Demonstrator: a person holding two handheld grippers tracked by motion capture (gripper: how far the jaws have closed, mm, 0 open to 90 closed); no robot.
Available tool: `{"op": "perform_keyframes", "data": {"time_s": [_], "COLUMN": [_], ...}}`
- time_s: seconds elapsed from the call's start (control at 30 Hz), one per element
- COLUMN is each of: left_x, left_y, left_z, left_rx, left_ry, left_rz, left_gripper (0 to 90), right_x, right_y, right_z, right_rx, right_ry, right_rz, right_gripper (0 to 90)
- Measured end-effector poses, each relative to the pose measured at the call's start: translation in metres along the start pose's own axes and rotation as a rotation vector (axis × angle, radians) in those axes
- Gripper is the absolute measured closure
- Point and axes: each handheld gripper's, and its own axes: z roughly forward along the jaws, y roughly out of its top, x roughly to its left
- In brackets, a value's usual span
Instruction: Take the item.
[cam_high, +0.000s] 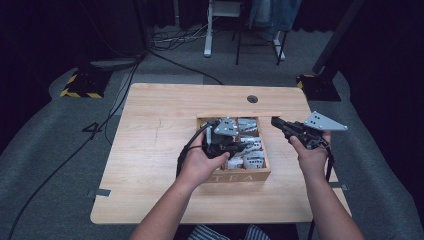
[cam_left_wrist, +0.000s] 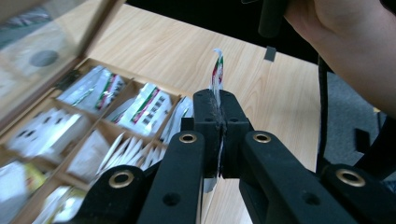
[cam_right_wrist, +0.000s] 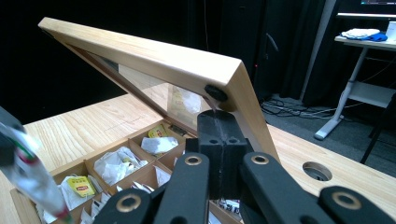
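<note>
Black left gripper (cam_left_wrist: 218, 123) pinches 1 tea sachet (cam_left_wrist: 217, 74); right gripper (cam_right_wrist: 218, 135) is clenched under the lid (cam_right_wrist: 154, 60) (glass-paned) of the box (cam_high: 240, 176) marked "TEA", which holds sachets.

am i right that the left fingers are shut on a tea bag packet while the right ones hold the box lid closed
Not quite: the lid is held open, tilted up over the compartments, as the right gripper view shows. The left gripper is indeed shut on a tea bag packet.

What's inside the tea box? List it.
The tea box holds compartments of packets, white, some striped, some yellow. The left gripper hides its middle.
</note>
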Motion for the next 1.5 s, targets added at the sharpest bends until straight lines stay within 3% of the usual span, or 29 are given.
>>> {"op": "perform_keyframes", "data": {"time_s": [0.1, 0.17, 0.33, 0.73, 0.83, 1.0, 1.27, 1.4, 1.5], "left_x": [0.001, 0.001, 0.005, 0.016, 0.015, 0.018, 0.035, 0.044, 0.048], "left_y": [-0.007, -0.010, -0.023, -0.056, -0.066, -0.077, -0.099, -0.111, -0.118], "left_z": [-0.020, -0.025, -0.048, -0.089, -0.094, -0.104, -0.112, -0.113, -0.111], "left_rx": [-0.018, -0.021, -0.037, -0.018, 0.008, 0.000, 0.012, 0.039, 0.093], "left_ry": [0.017, 0.023, 0.077, 0.161, 0.192, 0.199, 0.235, 0.280, 0.317], "left_rz": [-0.011, -0.014, -0.036, -0.083, -0.098, -0.122, -0.215, -0.256, -0.282], "left_gripper": [88.6, 88.6, 88.6, 88.2, 87.9, 88.0, 88.1, 88.1, 88.0], "right_x": [0.000, 0.001, 0.001, 0.004, 0.005, 0.004, 0.005, 0.006, 0.006], "right_y": [0.000, -0.001, -0.001, -0.004, -0.005, -0.005, -0.005, -0.005, -0.005], "right_z": [0.001, 0.001, 0.002, 0.006, 0.007, 0.007, 0.006, 0.006, 0.006], "right_rx": [0.001, 0.002, 0.009, 0.028, 0.038, 0.044, 0.050, 0.052, 0.055], "right_ry": [0.000, 0.000, 0.000, 0.006, 0.004, 0.007, 0.015, 0.019, 0.020], "right_rz": [0.001, 0.001, 0.001, -0.004, -0.002, -0.006, -0.005, -0.009, -0.010], "right_gripper": [90.0, 90.0, 90.0, 90.0, 90.0, 90.0, 90.0, 90.0, 90.0]}}
